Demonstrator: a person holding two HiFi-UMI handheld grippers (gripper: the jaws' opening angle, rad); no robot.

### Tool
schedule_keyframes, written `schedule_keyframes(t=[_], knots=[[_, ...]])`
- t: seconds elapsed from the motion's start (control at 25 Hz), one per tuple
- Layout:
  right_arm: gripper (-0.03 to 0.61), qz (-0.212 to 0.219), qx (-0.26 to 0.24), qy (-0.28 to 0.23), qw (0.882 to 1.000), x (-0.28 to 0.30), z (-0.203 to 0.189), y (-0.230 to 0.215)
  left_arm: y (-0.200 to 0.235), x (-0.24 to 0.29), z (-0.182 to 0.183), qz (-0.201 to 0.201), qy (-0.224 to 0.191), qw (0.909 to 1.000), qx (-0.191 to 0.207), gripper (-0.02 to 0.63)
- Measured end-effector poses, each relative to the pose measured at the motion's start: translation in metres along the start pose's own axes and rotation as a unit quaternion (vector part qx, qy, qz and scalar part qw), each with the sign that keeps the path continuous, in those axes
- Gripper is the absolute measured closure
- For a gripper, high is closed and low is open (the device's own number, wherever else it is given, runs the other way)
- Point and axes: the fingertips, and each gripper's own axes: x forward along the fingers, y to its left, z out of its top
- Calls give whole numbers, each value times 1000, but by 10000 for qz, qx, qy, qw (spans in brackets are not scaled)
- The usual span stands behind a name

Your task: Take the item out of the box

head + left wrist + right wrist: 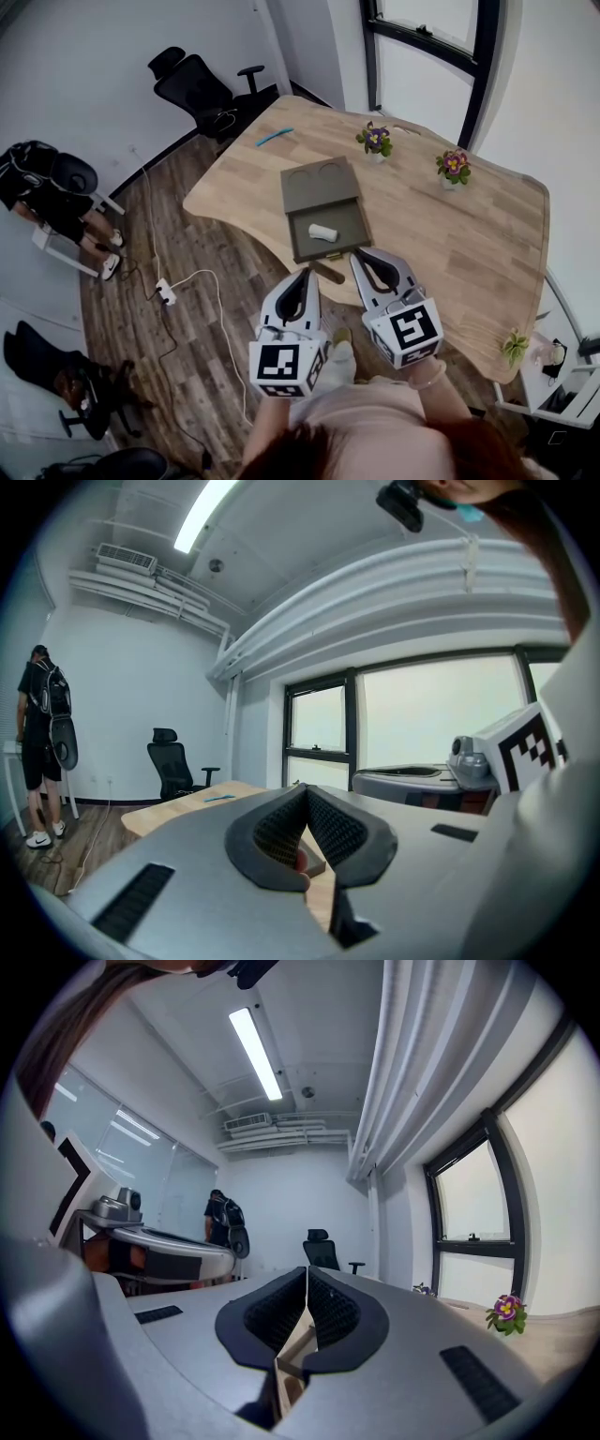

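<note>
The open box [319, 255] sits on the wooden worktop [450, 234], with its lid [319, 183] folded back flat on the far side. The small white item [323, 232] lies on its side near the middle of the box tray, apparently clear of every wall.

Both grippers are on the near side of the box. The left gripper [305, 273] is just off the front left corner. The right gripper [360, 254] is at the front right corner, and I cannot tell whether it touches the wall there. Neither one reaches the item. In each gripper view the fingers are pressed together tip to tip with nothing between them, so both grippers are empty.

The reach into the box looks not yet begun, and the closed fingers are the main hazard. If they go in without spreading first, they would probably poke the item rather than straddle it. The item looks rounded, so a nudge could roll it against a wall, where it is harder to pinch. The box looks shallow and light, so a finger catching its front wall could push it back or tip it. With two grippers this close at one edge, they could also knock each other.
</note>
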Motion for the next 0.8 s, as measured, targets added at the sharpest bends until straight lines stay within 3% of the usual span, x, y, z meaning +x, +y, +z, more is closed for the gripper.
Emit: schedule_keyframes(t=[0.8], knots=[[575, 213, -1, 366, 9991, 100, -24, -18, 75, 77, -7, -190, 158, 9996, -123, 614]])
